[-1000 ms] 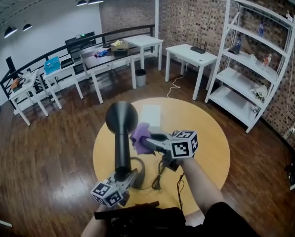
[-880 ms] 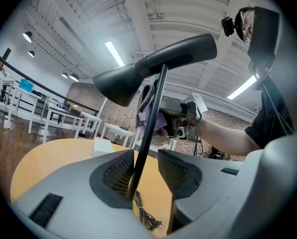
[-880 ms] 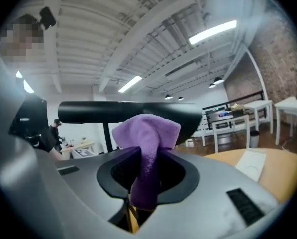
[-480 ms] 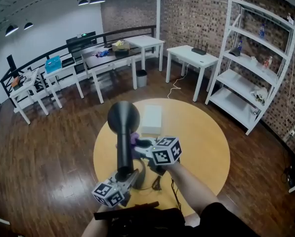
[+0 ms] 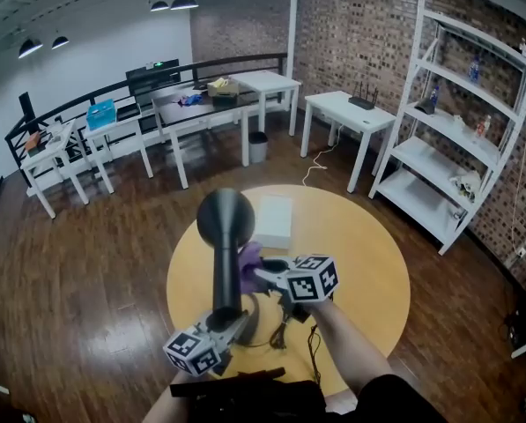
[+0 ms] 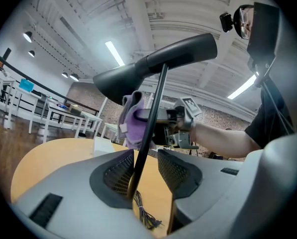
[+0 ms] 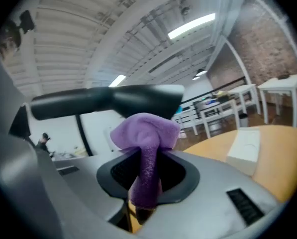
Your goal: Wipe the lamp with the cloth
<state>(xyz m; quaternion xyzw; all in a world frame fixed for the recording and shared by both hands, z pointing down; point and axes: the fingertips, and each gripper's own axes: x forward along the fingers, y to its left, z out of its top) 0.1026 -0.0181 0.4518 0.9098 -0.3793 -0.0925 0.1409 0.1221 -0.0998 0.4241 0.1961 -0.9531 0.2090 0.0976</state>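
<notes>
While my left gripper stands closed on the thin stem of the black lamp low down near its base, my right gripper is clamped on a purple cloth. The cloth's bunched end bulges out past the gripper tips and meets the lamp just under its round head, beside the stem. The lamp stands upright at the near side of a round yellow surface. Its dark cable lies loose by the base. A flat white box rests on the surface beyond the lamp, apart from it.

Each gripper carries a cube of black-and-white square markers, the only bold print in sight. A small green sign glows on the far wall past the black railing, too small to read. White tables and a white shelf unit line the brick-walled room.
</notes>
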